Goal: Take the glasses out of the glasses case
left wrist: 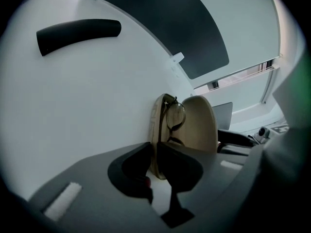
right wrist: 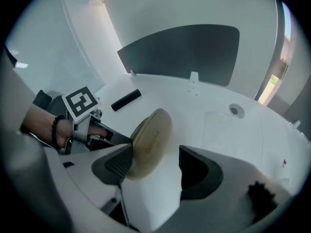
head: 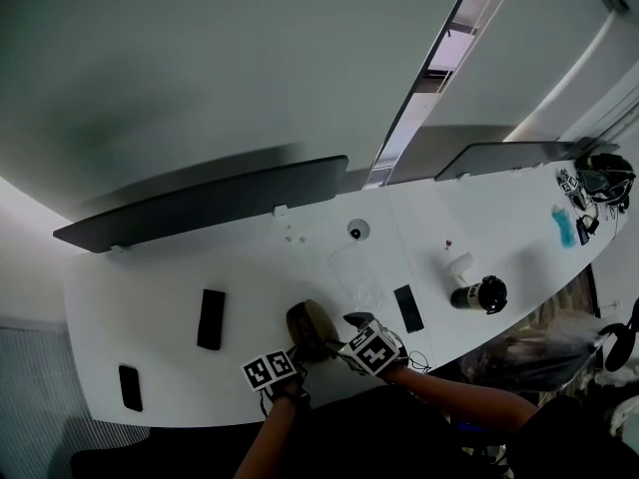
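Glasses case (head: 310,327) sits on the white table (head: 150,297) near its front edge, between the two grippers, already hinged open. Left gripper (left wrist: 156,160): jaws nearly together, clamped on the thin near rim of the lower shell (left wrist: 156,125), so it is grasping the case and steadying it. From that gripper the case's long axis runs straight ahead, away along the jaws. The lid (left wrist: 200,125) stands raised on the right side, with the glasses (left wrist: 175,116) folded in the gap between shell and lid, still inside and untouched. Right gripper (right wrist: 155,165): jaws spread wide, holding nothing. In the right gripper view the tan outside of the lid lies just beside the left-hand jaw; whether that pad touches it, cannot tell. The other jaw is well clear. The glasses do not show in that view, only the lid's back. Judgement: extraction not yet begun. The right gripper is the free one and the nearer to act, but it faces the lid's outer side, so it likely has to come over or round the lid's rim to reach into the gap, jaws set across the frame. Risk: nudging the lid shut, or catching a lens rather than the frame.
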A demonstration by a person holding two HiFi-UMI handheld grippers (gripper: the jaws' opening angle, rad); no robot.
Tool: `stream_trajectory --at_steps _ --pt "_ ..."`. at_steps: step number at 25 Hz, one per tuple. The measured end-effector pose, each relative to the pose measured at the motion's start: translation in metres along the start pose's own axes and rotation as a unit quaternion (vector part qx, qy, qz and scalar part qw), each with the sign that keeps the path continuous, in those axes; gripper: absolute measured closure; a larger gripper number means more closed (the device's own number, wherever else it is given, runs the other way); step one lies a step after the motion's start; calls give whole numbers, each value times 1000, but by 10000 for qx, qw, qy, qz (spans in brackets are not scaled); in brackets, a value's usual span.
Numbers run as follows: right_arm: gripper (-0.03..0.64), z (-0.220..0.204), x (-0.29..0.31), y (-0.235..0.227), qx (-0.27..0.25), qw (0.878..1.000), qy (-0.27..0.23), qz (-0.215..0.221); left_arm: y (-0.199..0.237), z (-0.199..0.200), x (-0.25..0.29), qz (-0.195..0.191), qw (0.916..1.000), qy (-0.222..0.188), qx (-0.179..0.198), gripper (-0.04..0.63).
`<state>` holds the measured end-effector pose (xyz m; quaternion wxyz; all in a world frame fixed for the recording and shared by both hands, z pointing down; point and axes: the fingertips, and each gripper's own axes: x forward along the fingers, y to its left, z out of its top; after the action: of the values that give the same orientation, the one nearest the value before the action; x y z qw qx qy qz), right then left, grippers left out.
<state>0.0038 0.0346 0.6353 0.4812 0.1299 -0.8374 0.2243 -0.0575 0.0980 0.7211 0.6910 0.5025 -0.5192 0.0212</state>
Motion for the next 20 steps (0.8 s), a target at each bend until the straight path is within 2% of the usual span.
stream_trajectory --at_steps 13,20 --pt "301 -16 -11 -36 83 9991 -345 214 -3 0 -5 148 9997 98 169 546" --pt "301 -25 -5 -64 150 9994 -312 72 1 2 -5 260 9994 141 157 548"
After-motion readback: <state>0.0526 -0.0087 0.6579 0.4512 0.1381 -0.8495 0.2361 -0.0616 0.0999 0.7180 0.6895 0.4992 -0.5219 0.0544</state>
